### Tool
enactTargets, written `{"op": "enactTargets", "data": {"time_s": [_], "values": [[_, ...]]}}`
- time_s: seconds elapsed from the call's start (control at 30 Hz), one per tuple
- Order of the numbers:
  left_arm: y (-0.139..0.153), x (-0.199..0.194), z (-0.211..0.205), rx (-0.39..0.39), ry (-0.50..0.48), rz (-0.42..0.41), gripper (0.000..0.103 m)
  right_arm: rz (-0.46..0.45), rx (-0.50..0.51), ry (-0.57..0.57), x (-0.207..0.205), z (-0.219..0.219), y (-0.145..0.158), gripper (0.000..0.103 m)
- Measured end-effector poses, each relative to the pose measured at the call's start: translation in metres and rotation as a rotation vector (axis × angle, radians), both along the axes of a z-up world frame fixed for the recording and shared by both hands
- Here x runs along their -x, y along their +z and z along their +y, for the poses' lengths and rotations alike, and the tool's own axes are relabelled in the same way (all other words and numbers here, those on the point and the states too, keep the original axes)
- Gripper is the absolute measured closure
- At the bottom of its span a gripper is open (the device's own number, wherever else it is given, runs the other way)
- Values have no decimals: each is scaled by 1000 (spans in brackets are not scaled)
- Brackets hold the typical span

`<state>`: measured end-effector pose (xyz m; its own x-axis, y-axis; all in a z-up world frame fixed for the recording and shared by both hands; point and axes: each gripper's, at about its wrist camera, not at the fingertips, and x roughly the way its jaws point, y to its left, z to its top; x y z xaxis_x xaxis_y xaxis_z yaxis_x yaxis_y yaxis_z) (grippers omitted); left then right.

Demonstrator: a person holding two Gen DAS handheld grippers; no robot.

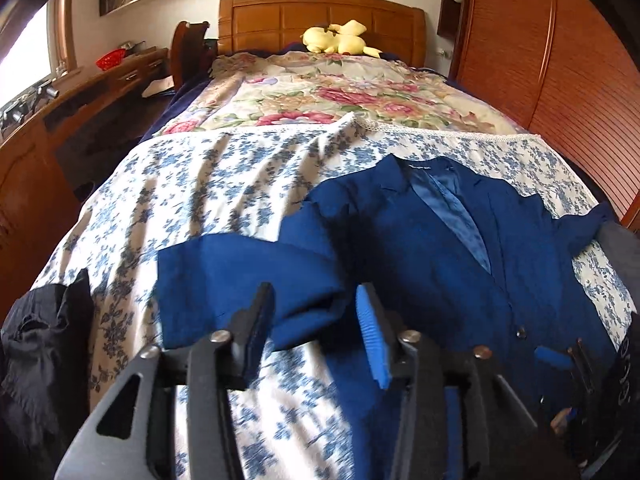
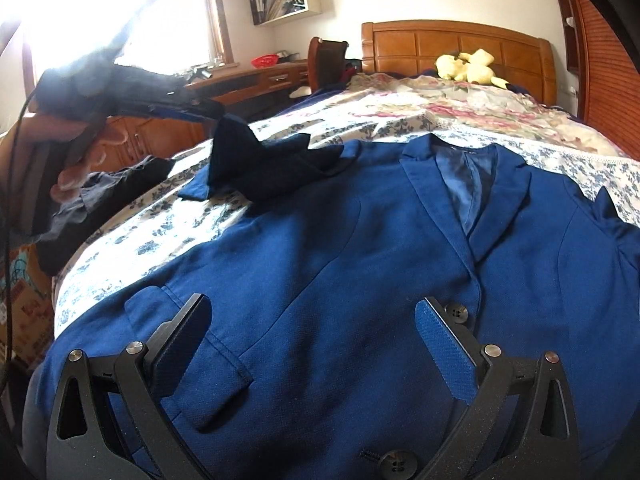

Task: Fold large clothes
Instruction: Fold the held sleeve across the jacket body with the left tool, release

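A blue blazer (image 2: 320, 240) lies face up and buttoned on the bed's blue-flowered sheet (image 1: 192, 184), collar toward the headboard. Its left sleeve (image 1: 240, 276) is folded over toward the chest. In the left wrist view my left gripper (image 1: 314, 289) hovers over that sleeve's cuff with its jaws apart, and the pads press on nothing. In the right wrist view the sleeve (image 2: 260, 164) stands up in a dark peak just under the blurred left gripper (image 2: 212, 109), which a hand holds. My right gripper (image 2: 312, 304) stands wide open and empty above the blazer's lower front, near its buttons.
A dark garment (image 1: 44, 344) hangs at the bed's left edge. A floral quilt (image 1: 320, 96) covers the far half, with a yellow plush toy (image 1: 338, 40) at the wooden headboard. A desk (image 1: 92, 92) runs along the left, a wardrobe (image 1: 560, 80) stands on the right, and a cardboard box (image 2: 24, 304) stands beside the bed.
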<state>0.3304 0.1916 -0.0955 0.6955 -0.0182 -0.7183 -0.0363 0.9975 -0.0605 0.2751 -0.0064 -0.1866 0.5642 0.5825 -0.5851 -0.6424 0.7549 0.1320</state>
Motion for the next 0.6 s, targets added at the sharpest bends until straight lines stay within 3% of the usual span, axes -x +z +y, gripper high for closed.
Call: {"op": "enactTargets", "data": {"time_s": [0.07,0.27,0.6], "values": [[-4,6,9,-22,17,-10,48,0,2,1,0,0,0,0],[-40,-2,56,-36,113,38,48,-3,9,0,1,2,1,0],[-113,-26,116,31,254,146,48,-1,16,5,0,4,-1,0]]}}
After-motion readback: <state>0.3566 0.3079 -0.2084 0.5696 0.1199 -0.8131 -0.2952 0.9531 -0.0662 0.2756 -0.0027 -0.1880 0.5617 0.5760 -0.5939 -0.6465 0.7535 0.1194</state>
